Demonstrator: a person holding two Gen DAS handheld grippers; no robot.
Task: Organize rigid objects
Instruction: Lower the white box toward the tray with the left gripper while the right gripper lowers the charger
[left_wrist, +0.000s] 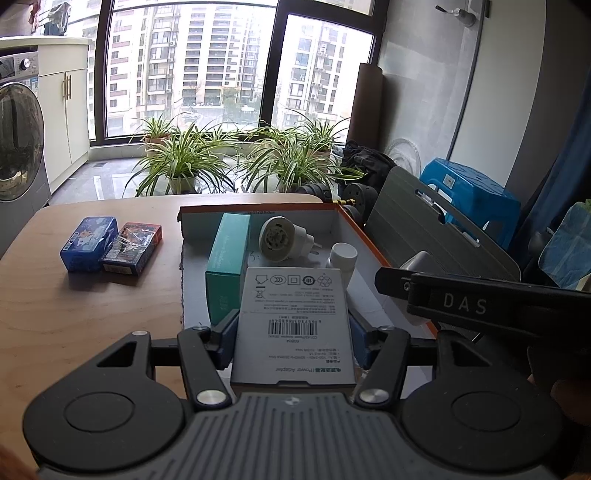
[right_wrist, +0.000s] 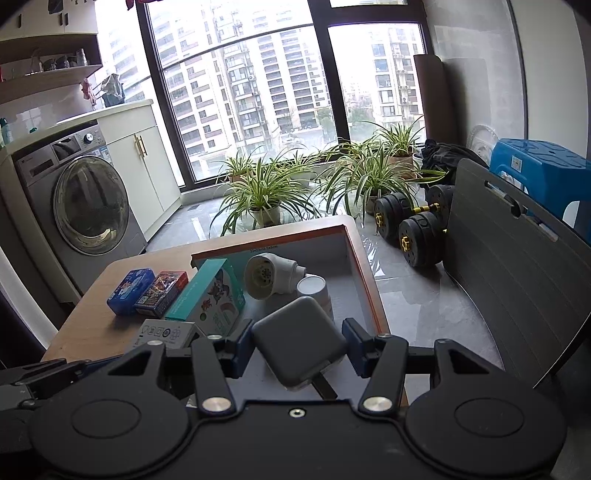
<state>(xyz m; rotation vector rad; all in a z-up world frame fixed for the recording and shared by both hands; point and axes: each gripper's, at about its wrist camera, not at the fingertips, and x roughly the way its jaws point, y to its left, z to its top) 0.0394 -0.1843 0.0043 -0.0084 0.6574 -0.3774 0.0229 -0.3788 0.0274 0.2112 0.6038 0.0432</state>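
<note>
Blue-padded fingers (left_wrist: 228, 341) of the left gripper (left_wrist: 293, 341) clamp a white power adapter box (left_wrist: 293, 325) above the near end of an open cardboard tray (left_wrist: 352, 225), while the right gripper (right_wrist: 297, 350) grasps a grey charger block (right_wrist: 299, 341) beside it. A teal box (left_wrist: 227, 258), white plug (left_wrist: 280, 238) and small bottle (left_wrist: 342, 258) lie in the tray; two small boxes (left_wrist: 110, 249) sit on the wooden table (left_wrist: 92, 295).
</note>
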